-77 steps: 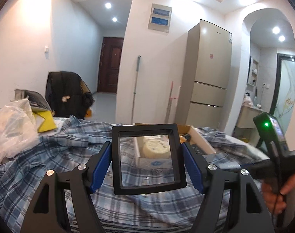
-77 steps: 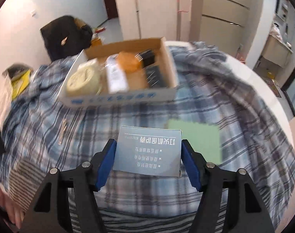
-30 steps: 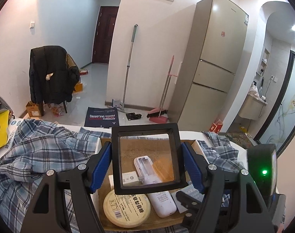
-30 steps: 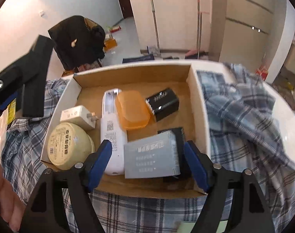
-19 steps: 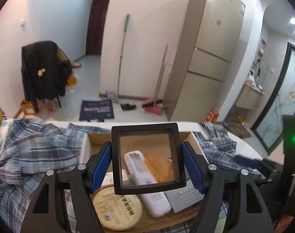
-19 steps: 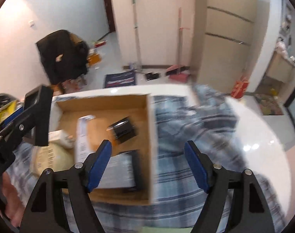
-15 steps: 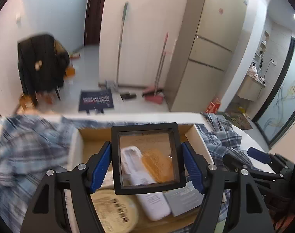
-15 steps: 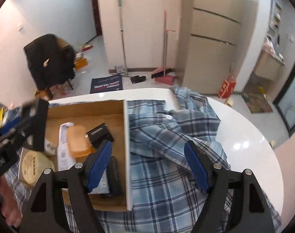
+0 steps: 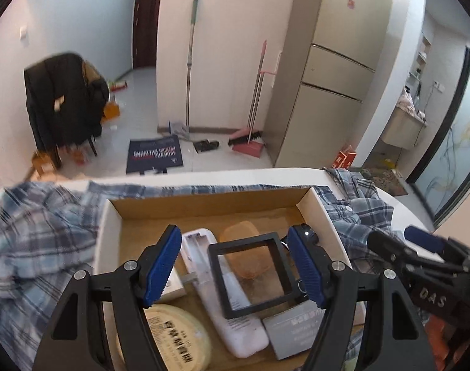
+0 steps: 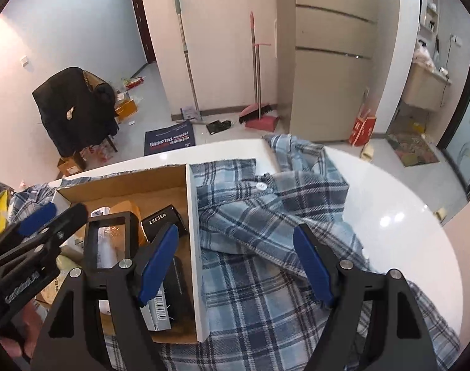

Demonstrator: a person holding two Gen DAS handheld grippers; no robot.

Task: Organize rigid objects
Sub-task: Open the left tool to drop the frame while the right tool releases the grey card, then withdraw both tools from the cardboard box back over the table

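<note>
Black frame (image 9: 254, 274) atop crowded cardboard box (image 9: 315, 208)

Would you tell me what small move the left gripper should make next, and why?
Probably lift the left gripper straight up out of the cardboard box: the black frame already lies inside on the other items, and the open jaws stand clear of it.

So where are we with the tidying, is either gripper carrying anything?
Done: the black frame and grey card box lie in the cardboard box with the other items. In hand: nothing; the left hand-held gripper is open above the box, the right hand-held gripper open over the plaid shirt. Left: no loose item shows on the shirt here.
</note>
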